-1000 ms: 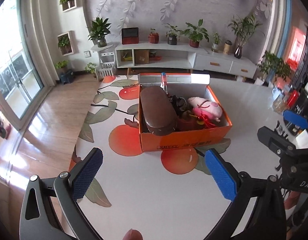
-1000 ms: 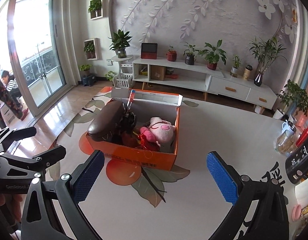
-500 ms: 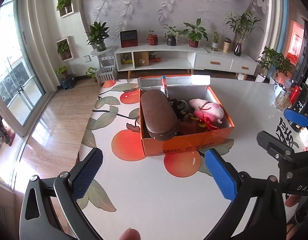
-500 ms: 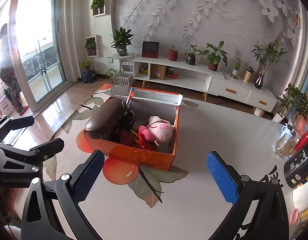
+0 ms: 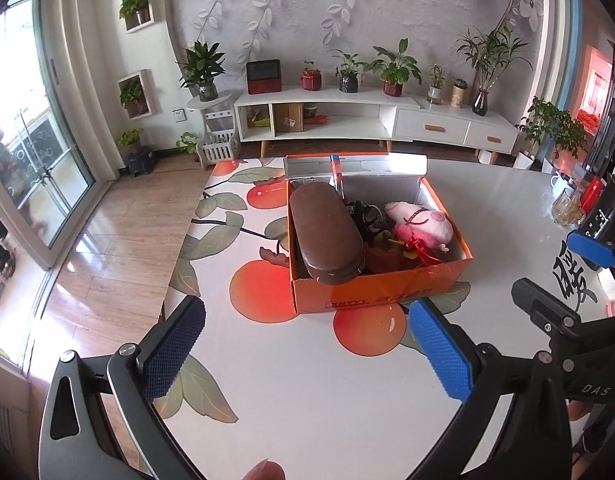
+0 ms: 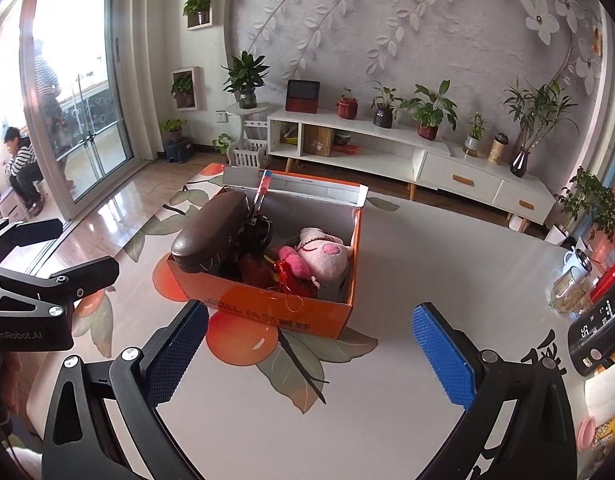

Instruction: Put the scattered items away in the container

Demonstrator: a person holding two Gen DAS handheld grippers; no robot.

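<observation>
An orange cardboard box (image 5: 371, 296) (image 6: 283, 312) stands on the table with its lid flap open at the back. Inside lie a brown glasses case (image 5: 323, 232) (image 6: 211, 236), a pink plush pig (image 5: 421, 226) (image 6: 323, 256), a red-capped pen (image 5: 336, 172) (image 6: 261, 190) leaning on the back wall, and dark and red small items. My left gripper (image 5: 307, 352) is open and empty, held back from the box's front. My right gripper (image 6: 311, 348) is open and empty, also short of the box.
The table has a white cloth with orange fruit prints (image 5: 263, 296). At its right edge stand a glass jar (image 6: 569, 292), a mug (image 6: 571, 258), a red item and a black appliance (image 6: 599, 328). The table's left edge drops to a wooden floor (image 5: 107, 240).
Both grippers have drawn back and risen slightly from the box, staying open. The box contents have not moved.
</observation>
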